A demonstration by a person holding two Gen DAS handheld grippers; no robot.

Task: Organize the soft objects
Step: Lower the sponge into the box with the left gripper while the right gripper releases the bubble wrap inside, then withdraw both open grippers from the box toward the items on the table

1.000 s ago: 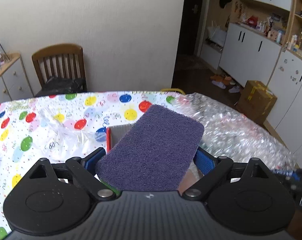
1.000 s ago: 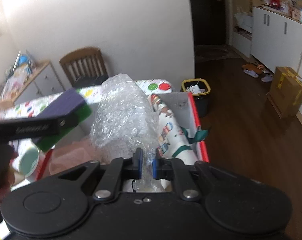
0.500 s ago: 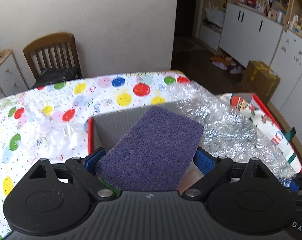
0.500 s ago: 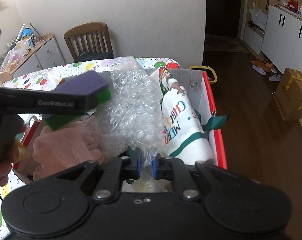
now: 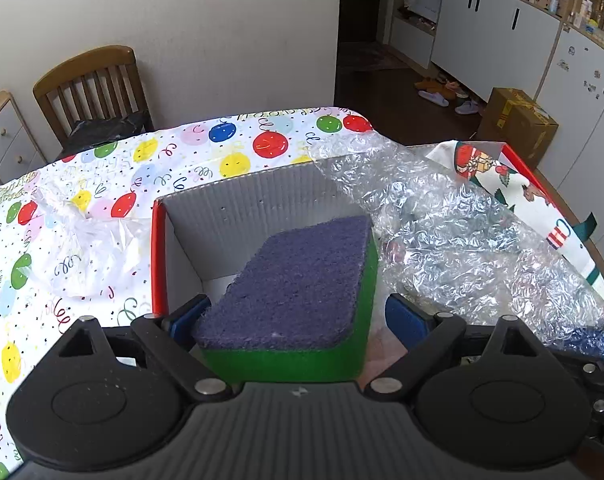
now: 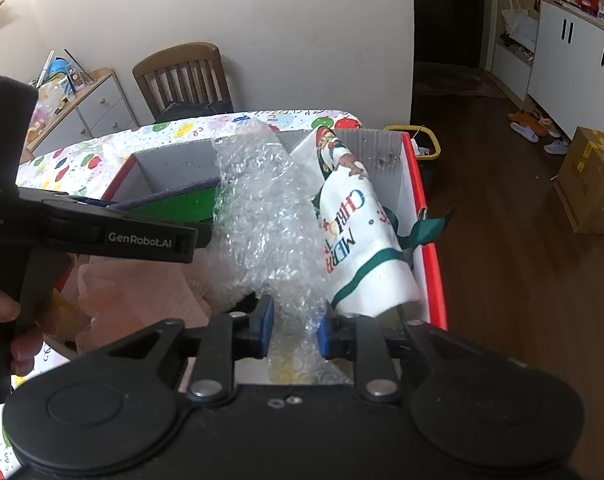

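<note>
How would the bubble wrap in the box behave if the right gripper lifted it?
Bubble wrap looks crumpled and thin: probably floppy, draping rather than holding shape. Likely very light. Its glossy film may slip between the right gripper jaws.

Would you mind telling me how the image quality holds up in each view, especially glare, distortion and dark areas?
Left wrist view: sharp; fisheye bends the wall edge; the bubble wrap glints with small highlights. Right wrist view: the doorway is nearly black, and the left gripper is a dark shape, its lettering readable.

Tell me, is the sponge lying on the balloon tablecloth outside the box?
No, the sponge sits between the left gripper fingers, above the open red box.
</note>
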